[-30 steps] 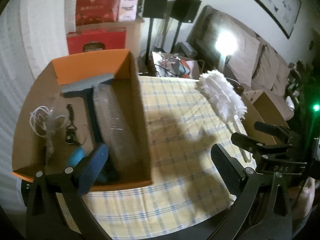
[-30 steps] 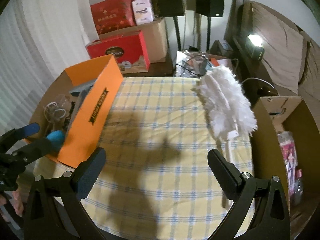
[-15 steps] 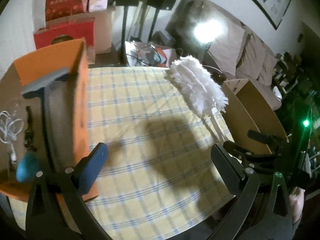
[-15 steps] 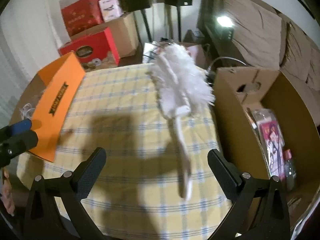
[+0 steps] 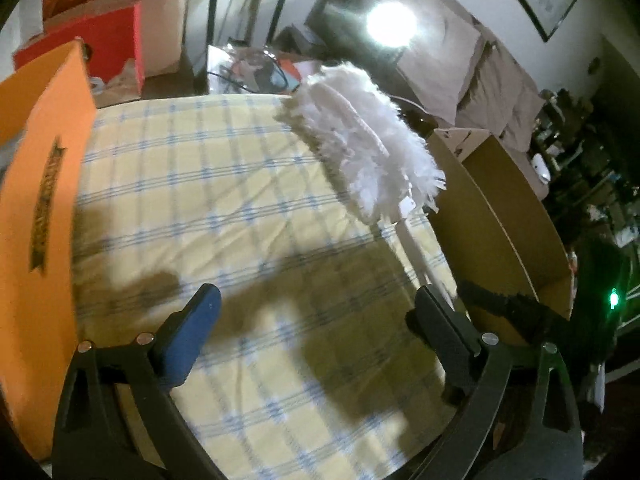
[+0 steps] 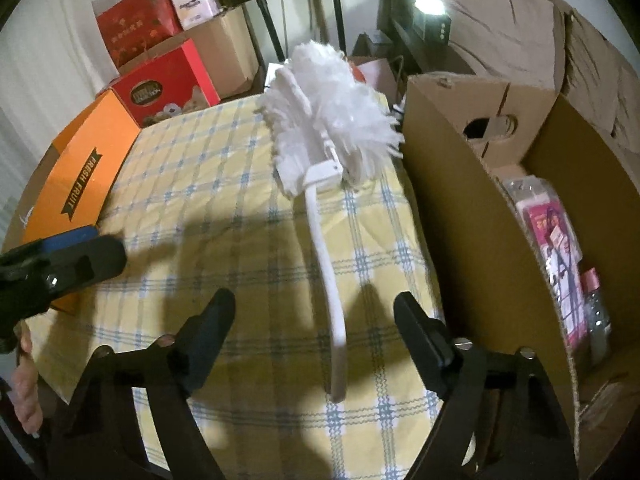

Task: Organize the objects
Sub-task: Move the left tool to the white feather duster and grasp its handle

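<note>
Orange box [image 5: 40,208]: cut off at nine o'clock of my left view, its inside hidden, its label blurred. Duster handle [image 5: 416,252]: lower end hidden behind my left gripper's finger [image 5: 444,324]. Brown carton [image 6: 480,208]: cut off at four o'clock of my right view; pink packets [image 6: 554,248] inside unreadable.

Open checked tablecloth [image 5: 208,200] lies between orange box [image 5: 36,208] and cardboard box [image 6: 472,208].

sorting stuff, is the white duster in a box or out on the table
Out: the duster lies flat on the checked tablecloth, beside the brown box.
</note>
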